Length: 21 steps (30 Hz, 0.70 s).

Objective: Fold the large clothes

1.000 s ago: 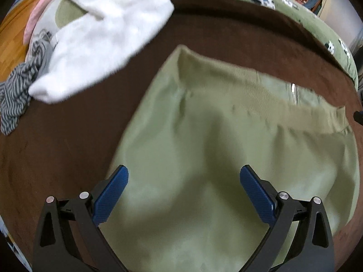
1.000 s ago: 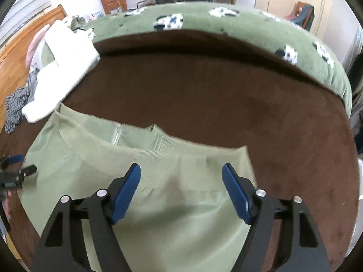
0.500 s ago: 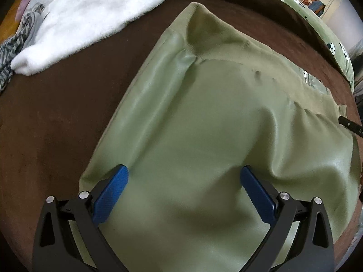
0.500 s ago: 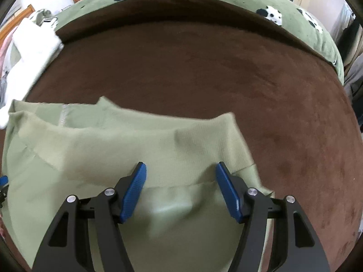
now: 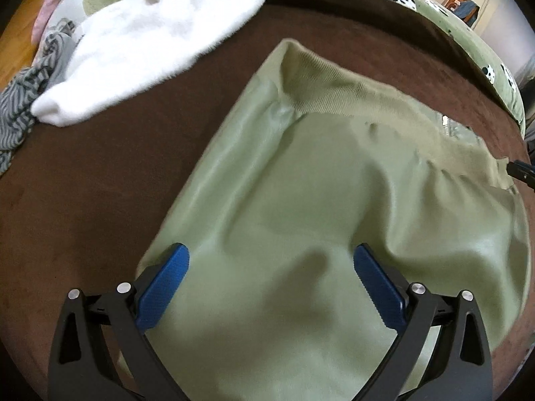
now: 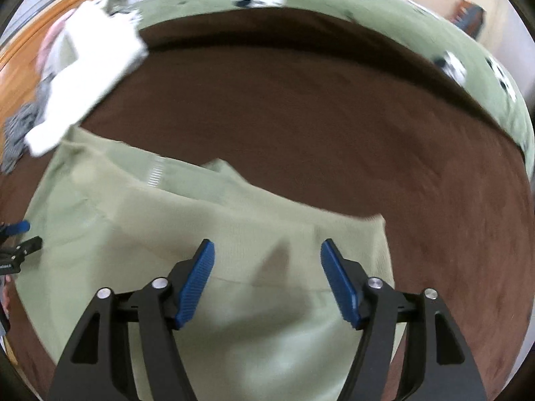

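Brown bed cover (image 5: 100, 180) is carrying the green jacket (image 5: 317, 217), lying rumpled beside the white garment (image 5: 160, 33). Left gripper (image 5: 271, 267) is hanging wide open; right gripper (image 6: 267, 267) jaws, just opening again, are gripping nothing.

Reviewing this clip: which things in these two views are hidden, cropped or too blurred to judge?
- Green garment: its near end runs under the left tongs and off the bottom edge in both views, so its type and length are unknown.
- Zipper: motion blur in the right wrist view; whether it is open or closed is unclear.
- Striped cloth: cropped by the left edge and partly under the white fleece.
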Each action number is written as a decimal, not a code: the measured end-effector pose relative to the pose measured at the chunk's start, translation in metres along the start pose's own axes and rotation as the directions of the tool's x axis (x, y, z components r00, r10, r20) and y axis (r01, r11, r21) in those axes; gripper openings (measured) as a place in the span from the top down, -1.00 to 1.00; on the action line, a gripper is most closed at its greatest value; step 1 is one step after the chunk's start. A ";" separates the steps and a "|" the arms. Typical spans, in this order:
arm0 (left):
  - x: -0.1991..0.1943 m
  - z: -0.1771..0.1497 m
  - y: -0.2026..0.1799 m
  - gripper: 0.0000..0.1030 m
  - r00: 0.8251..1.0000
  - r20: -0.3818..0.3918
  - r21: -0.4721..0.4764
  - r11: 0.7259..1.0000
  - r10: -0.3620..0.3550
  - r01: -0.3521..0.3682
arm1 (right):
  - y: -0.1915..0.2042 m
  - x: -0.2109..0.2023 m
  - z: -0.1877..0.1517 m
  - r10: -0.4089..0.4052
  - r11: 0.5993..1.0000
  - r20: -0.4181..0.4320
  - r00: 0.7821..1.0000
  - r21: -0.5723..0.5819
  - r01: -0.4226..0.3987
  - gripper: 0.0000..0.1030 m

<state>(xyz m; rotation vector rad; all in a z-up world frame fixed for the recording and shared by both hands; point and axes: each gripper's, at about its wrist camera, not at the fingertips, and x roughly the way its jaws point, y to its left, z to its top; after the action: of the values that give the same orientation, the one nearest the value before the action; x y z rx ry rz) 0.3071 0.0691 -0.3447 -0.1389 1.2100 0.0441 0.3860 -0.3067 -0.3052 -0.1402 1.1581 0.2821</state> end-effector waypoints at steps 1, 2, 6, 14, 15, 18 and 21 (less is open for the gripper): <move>-0.006 0.000 0.000 -0.87 1.000 -0.006 -0.009 1.000 -0.004 0.004 | 0.007 -0.002 0.006 0.016 1.000 0.001 1.000 -0.020 -0.016 -0.39; -0.016 0.000 0.001 -0.87 1.000 -0.011 -0.020 1.000 -0.005 0.005 | 0.017 -0.004 0.013 0.035 0.998 0.010 0.999 -0.048 -0.034 -0.39; -0.048 -0.006 0.001 -0.87 1.000 -0.006 -0.038 0.999 0.010 -0.010 | 0.049 0.005 0.035 0.115 0.983 -0.002 0.993 -0.141 -0.115 -0.40; -0.080 -0.035 0.006 -0.87 1.000 -0.003 -0.080 0.997 0.018 -0.018 | 0.108 0.048 0.059 0.233 0.931 -0.078 0.969 -0.271 -0.246 -0.39; -0.080 -0.040 0.006 -0.87 1.000 -0.003 -0.090 0.996 0.016 -0.017 | 0.114 0.059 0.062 0.241 0.927 -0.091 0.966 -0.273 -0.257 -0.39; -0.075 -0.050 0.011 -0.87 1.000 -0.003 -0.123 0.992 0.014 -0.015 | 0.121 0.077 0.066 0.250 0.919 -0.107 0.962 -0.288 -0.270 -0.33; -0.067 -0.059 0.012 -0.87 1.000 0.001 -0.149 0.989 0.014 -0.013 | 0.124 0.090 0.067 0.250 0.914 -0.118 0.961 -0.299 -0.274 -0.31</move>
<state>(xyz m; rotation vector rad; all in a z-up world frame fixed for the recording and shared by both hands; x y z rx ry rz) 0.2271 0.0761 -0.3035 -0.2614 1.2051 0.1468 0.4424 -0.1579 -0.3569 -0.2771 1.2032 0.7066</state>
